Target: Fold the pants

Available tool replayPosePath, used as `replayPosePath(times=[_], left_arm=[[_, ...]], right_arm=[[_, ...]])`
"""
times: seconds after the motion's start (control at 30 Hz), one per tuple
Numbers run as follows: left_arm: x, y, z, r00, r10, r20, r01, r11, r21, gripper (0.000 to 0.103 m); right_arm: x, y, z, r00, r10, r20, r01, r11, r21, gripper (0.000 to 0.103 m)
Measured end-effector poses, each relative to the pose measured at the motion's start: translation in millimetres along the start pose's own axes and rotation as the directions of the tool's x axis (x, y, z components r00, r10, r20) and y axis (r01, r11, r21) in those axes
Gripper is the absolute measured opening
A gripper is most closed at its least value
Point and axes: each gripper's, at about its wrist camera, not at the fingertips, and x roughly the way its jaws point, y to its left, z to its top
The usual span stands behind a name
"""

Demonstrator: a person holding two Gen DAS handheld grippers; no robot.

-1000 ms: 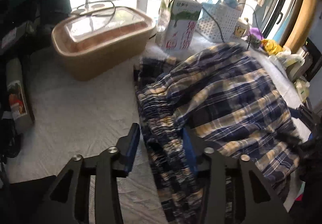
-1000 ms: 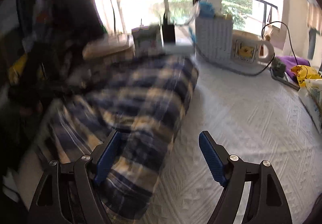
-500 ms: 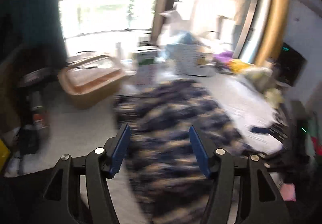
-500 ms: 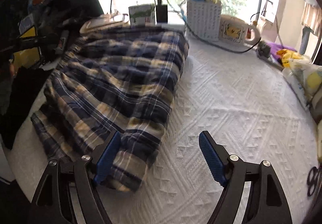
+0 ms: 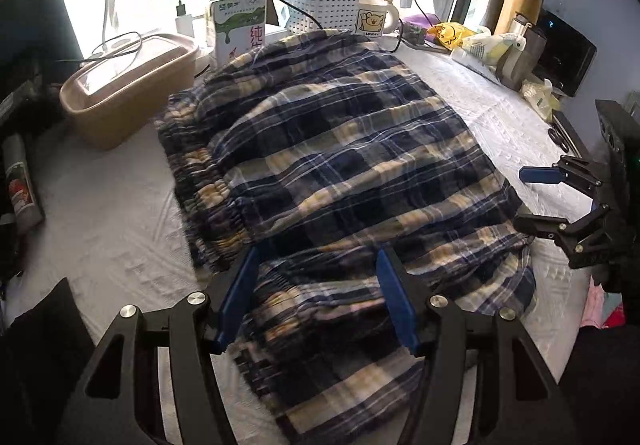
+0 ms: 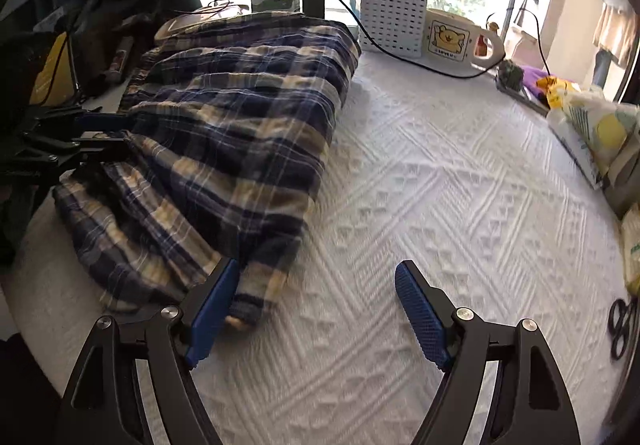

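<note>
The left gripper point(image 5: 318, 295) hangs over the near end of the pants point(image 5: 340, 173), its jaws spread wide with plaid cloth showing between them but nothing pinched; it looks poised above the gathered waistband point(image 5: 208, 197) side, probably so it can come down on an edge for another fold. The right gripper point(image 6: 316, 309) is likewise wide open and holds nothing, its left finger point(image 6: 212, 305) just beside the hem corner and the other over bare bedspread point(image 6: 440, 185). The pants lie flat on the bedspread in a broad, roughly folded stack, one end toward the window clutter of box point(image 5: 128, 85), carton point(image 5: 236, 25) and basket point(image 5: 328, 7). Both tools flank opposite edges, which suits squaring or halving the stack.
</note>
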Motion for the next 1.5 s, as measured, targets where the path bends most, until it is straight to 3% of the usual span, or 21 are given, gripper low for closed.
replayPosePath(times=[0.1,0.17,0.3,0.43,0.53,0.67,0.8,0.93,1.03,1.23,1.37,1.5], left_arm=[[-21.9,15.6,-0.3,0.999,0.050,-0.007,-0.050,0.998,-0.032,0.062],[-36.9,34.2,4.2,0.999,0.035,0.025,-0.033,0.996,-0.085,0.062],[-45.6,58.6,24.0,0.992,0.107,0.067,-0.099,0.990,-0.103,0.062],[-25.4,75.4,54.1,0.992,0.083,0.092,-0.072,0.990,-0.120,0.062],[2.7,79.7,76.2,0.993,0.068,0.094,-0.056,0.991,-0.124,0.062],[34.7,88.4,90.8,0.995,0.077,0.068,-0.068,0.990,-0.123,0.062],[61.2,100.3,98.7,0.997,0.073,0.027,-0.068,0.987,-0.143,0.062],[79.0,106.3,101.2,0.997,0.071,-0.006,-0.071,0.985,-0.158,0.064],[82.1,103.3,100.6,0.995,0.096,0.008,-0.094,0.987,-0.133,0.068],[78.6,107.4,99.8,0.996,0.089,0.004,-0.087,0.983,-0.160,0.070],[55.0,104.3,93.0,0.997,0.075,0.033,-0.068,0.982,-0.176,0.070],[37.2,102.8,82.3,0.998,0.050,0.044,-0.040,0.980,-0.196,0.070]], right_arm=[[-6.0,-6.7,-0.4,0.999,0.029,-0.016,-0.029,1.000,0.003,0.081],[-15.4,-15.6,5.1,0.999,0.045,0.002,-0.045,0.999,0.020,0.081],[-30.5,-30.7,33.8,0.995,0.014,0.095,-0.017,1.000,0.024,0.081],[-19.2,-37.8,81.2,0.981,0.017,0.192,-0.015,1.000,-0.011,0.081],[7.4,-40.2,116.0,0.980,0.049,0.194,-0.045,0.999,-0.028,0.057],[43.3,-38.4,145.1,0.981,0.089,0.170,-0.082,0.996,-0.046,0.048],[77.1,-33.1,166.4,0.986,0.105,0.130,-0.092,0.991,-0.101,0.048],[119.6,-39.6,172.7,0.999,0.035,0.035,-0.031,0.994,-0.108,0.048],[128.3,-42.9,175.0,0.999,0.028,0.038,-0.025,0.996,-0.088,0.048],[127.6,-46.3,179.3,0.998,-0.004,0.060,0.008,0.998,-0.068,0.055],[99.9,-52.6,175.6,0.992,-0.024,0.126,0.028,0.999,-0.023,0.058],[71.9,-71.9,168.7,0.986,0.001,0.165,-0.010,0.999,0.053,0.060]])
